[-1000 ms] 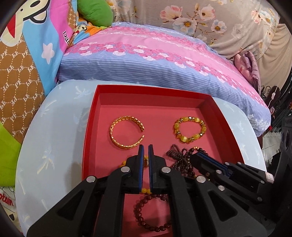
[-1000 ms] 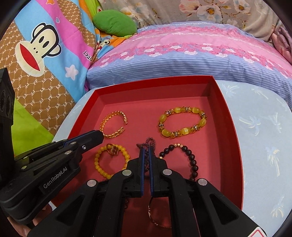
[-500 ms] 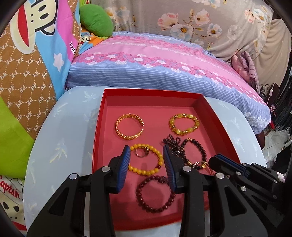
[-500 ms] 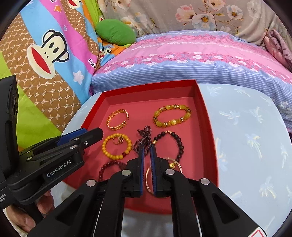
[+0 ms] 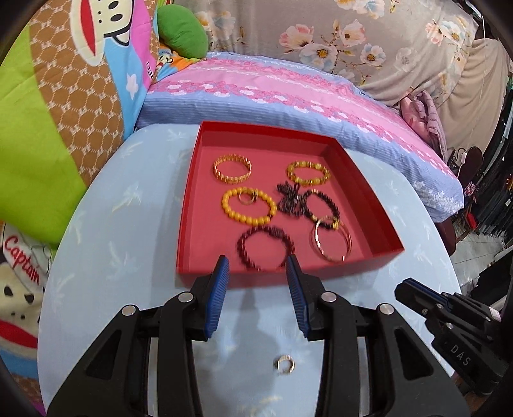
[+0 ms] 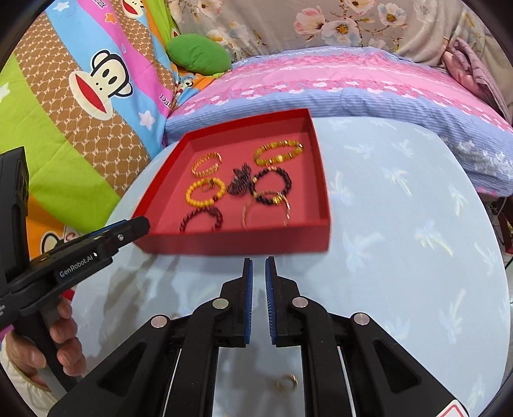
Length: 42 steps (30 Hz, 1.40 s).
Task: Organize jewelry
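A red tray (image 5: 187, 205) (image 6: 231, 242) on the light blue table holds several bracelets: a gold cuff (image 5: 232, 168), a yellow bead bracelet (image 5: 248, 207), a dark red bead bracelet (image 5: 265, 247), a black bead bracelet (image 5: 320, 205), thin gold bangles (image 5: 332, 242) and an amber bracelet (image 5: 307, 173). A small gold ring (image 5: 285, 365) (image 6: 288, 381) lies on the table below both grippers. My left gripper (image 5: 256, 269) is open and empty, in front of the tray's near wall. My right gripper (image 6: 258, 268) is open only a narrow gap, empty, also in front of the tray.
The round table (image 6: 400, 224) has a light blue cloth with pale prints. Behind it lie a pink and blue striped bedcover (image 5: 288, 93), cartoon monkey bedding (image 6: 96, 86) and a green cushion (image 5: 182, 30). A hand (image 6: 61, 340) holds the left gripper's handle.
Both grippers have pulled back out of the tray to the table in front of it. The left jaws opened wide; the right jaws let go of the thin gold bangles and parted slightly.
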{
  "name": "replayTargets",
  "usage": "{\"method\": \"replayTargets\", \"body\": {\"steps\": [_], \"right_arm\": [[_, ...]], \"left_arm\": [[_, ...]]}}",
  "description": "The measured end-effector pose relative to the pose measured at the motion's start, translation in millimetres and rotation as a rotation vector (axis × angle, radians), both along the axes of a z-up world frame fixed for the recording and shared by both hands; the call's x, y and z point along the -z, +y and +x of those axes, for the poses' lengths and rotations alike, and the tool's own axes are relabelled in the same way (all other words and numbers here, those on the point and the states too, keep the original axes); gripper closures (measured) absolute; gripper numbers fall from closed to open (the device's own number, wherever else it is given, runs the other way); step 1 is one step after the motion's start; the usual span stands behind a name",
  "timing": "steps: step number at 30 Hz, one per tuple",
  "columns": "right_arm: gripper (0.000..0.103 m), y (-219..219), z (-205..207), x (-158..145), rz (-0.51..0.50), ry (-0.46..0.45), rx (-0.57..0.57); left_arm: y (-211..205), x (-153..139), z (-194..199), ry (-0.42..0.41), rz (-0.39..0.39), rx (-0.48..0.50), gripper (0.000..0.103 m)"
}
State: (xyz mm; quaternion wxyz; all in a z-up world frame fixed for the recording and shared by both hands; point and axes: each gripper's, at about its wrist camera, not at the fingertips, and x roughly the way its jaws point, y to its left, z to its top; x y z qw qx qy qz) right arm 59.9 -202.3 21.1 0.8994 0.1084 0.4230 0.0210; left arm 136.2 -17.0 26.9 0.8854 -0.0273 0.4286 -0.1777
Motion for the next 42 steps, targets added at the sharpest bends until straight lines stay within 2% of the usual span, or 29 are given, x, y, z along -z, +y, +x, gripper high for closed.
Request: {"method": "replayTargets", "body": {"steps": [3,4,7,13,22,27,30,42], "right_arm": [[0.088,-2,-21,8,-0.015,0.021,0.012],[0.082,-3,-28,12,-0.022,0.031,0.018],[0.078,-3,-44,23,-0.026,0.055,0.030],[0.078,0,-68,45,-0.024,0.104,0.031],[0.078,3,-71,52,-0.056,0.094,0.034],[0.079,8,-68,53,-0.080,0.085,0.029],[0.087,9,-67,54,-0.102,0.080,0.026],[0.087,8,-70,53,-0.058,0.081,0.023]], "left_arm": [[4,9,-17,0.020,0.004,-0.003,0.068],[5,12,-24,0.028,0.007,-0.004,0.067],[7,22,-36,0.044,0.032,-0.010,0.060],[12,40,-66,0.087,0.046,-0.009,0.058],[11,47,-85,0.099,0.058,-0.003,0.056],[9,49,-87,0.102,0.063,0.001,0.056],[7,49,-87,0.103,0.068,0.002,0.056],[-2,53,-80,0.098,0.101,-0.004,0.054]]}}
